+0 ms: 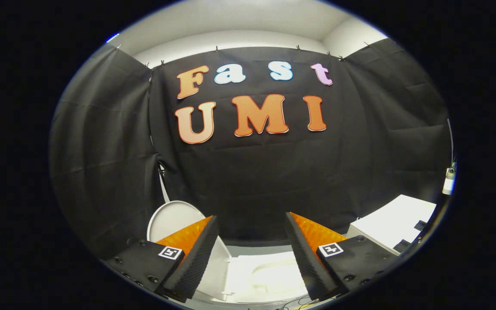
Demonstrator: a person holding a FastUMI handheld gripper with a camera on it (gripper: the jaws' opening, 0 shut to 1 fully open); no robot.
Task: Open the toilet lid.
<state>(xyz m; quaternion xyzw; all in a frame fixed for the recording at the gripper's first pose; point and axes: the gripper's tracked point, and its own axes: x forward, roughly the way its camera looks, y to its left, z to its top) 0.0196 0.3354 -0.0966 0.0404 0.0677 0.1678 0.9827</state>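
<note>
Plainly, the gripper [251,254] is hanging with its two fingers [196,258] spread wide apart, nothing between them and neither pad touching anything. Just beyond and below the gap, the toilet [269,275] is showing its white seat and bowl opening, lying slightly lower than the fingertips. The lid [170,217] is standing to the left of the bowl, behind the left finger, its rounded white face turned up and leaning toward the booth's cloth wall; whether it is resting against anything behind it cannot be told. Judged from this, the lid is already raised, so the task is looking done or very nearly so, and the gripper is sitting free of it. If any further push is needed, it would be going leftward and away from the bowl. A white box [396,221] is sitting off to the right, well apart from the fingers.
</note>
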